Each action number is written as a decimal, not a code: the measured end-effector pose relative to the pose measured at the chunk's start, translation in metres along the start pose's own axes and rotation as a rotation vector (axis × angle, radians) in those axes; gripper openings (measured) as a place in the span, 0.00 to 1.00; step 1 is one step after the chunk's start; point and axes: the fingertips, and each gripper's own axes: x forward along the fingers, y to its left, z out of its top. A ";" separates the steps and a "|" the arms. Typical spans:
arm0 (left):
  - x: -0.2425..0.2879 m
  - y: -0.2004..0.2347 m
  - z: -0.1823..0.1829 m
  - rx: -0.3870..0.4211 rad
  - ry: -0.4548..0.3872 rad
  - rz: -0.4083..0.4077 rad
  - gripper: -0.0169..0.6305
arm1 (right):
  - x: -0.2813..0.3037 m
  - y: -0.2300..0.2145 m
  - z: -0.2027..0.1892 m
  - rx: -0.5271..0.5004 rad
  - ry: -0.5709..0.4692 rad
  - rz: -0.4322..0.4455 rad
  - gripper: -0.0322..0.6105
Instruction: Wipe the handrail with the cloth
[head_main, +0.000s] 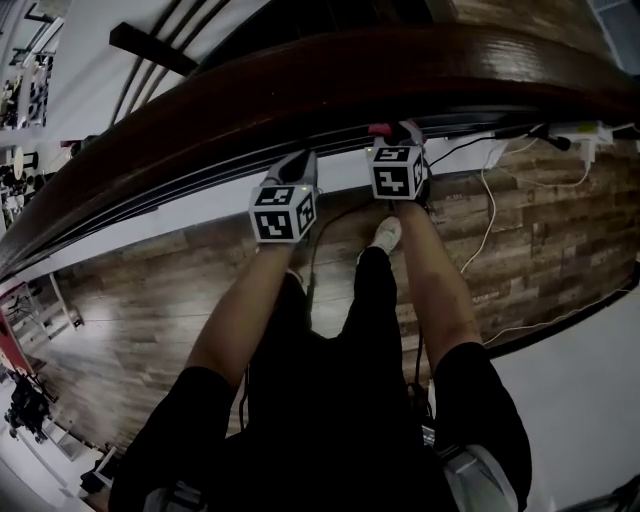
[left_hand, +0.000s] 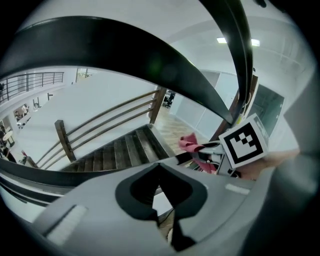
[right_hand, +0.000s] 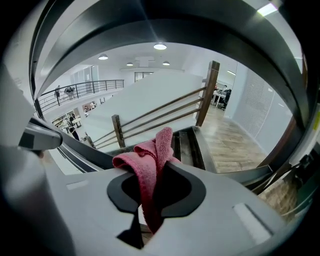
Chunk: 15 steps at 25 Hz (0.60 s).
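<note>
Pink cloth (right_hand: 150, 162): pinched between the fingers of the right gripper (right_hand: 146, 215), bunched above them and trailing down through the gap. Held up at the near edge of the dark wooden handrail (head_main: 330, 70); from the steep head view, hard to say whether touching it or just short of it. Left gripper (head_main: 298, 160) just beside the right one, fingers closed together on nothing.

Reads as the very start of the wipe: cloth gripped and brought level with the rail, no clear contact. Calls next for pressing the bunched cloth onto the top of the rail and sliding it along the curve. Firm pinch needed throughout, so as not to drop the cloth into the stairwell. Nothing asked of the left gripper beyond keeping out of the path.

Only in the head view: the rail's full sweep, both forearms (head_main: 440, 290), and the wooden floor (head_main: 540, 240) below with white cables (head_main: 487, 215) trailing across it.

Only in the right gripper view: the pinch itself, and the amount of free cloth above the fingers.

Only in the left gripper view: the cloth from the side, poking out ahead of the right gripper's marker cube (left_hand: 244, 142), with the staircase (left_hand: 120, 150) beyond. Confirms, too, the closed and empty fingers of the left.
</note>
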 end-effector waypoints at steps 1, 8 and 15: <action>-0.002 0.004 -0.001 -0.006 -0.002 0.005 0.03 | 0.001 0.004 0.000 -0.009 0.004 0.000 0.13; -0.015 0.033 -0.007 -0.051 -0.006 0.049 0.03 | 0.005 0.028 -0.001 -0.029 0.012 0.002 0.13; -0.031 0.066 -0.012 -0.100 -0.008 0.085 0.03 | 0.009 0.060 0.004 -0.075 0.029 0.031 0.13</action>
